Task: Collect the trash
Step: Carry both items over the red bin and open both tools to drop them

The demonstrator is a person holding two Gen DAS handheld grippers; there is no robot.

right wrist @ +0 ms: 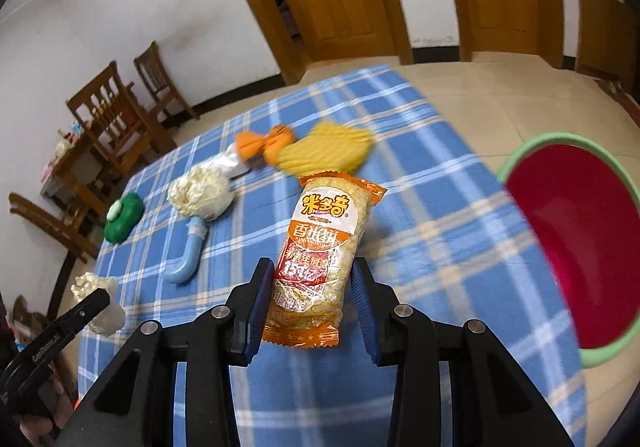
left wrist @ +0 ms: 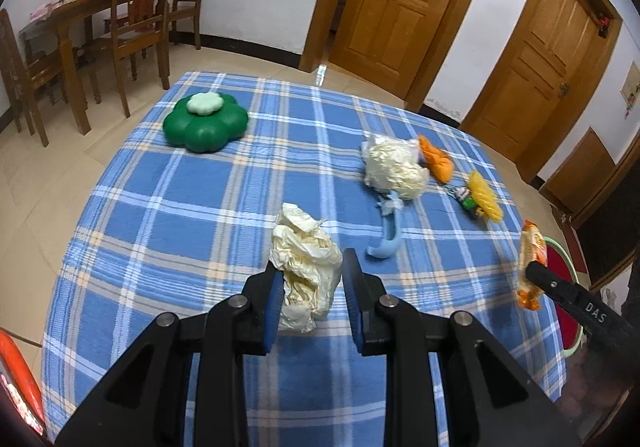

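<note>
My left gripper (left wrist: 308, 267) is shut on a crumpled cream paper wad (left wrist: 306, 267) and holds it over the blue plaid tablecloth (left wrist: 180, 215). The wad and left gripper also show in the right wrist view (right wrist: 96, 301) at the lower left. My right gripper (right wrist: 314, 271) is shut on an orange-and-white snack wrapper (right wrist: 320, 247), held above the cloth near the table's right edge. That wrapper shows in the left wrist view (left wrist: 530, 263) at the right. A red basin with a green rim (right wrist: 576, 243) sits off the table's right edge.
On the cloth lie a green flower-shaped box (left wrist: 206, 123), a cream mop-head brush with a light blue handle (left wrist: 394, 167), an orange cloth (left wrist: 436, 159) and a yellow ridged piece (left wrist: 486, 195). Wooden chairs (left wrist: 136, 19) and doors stand beyond the table.
</note>
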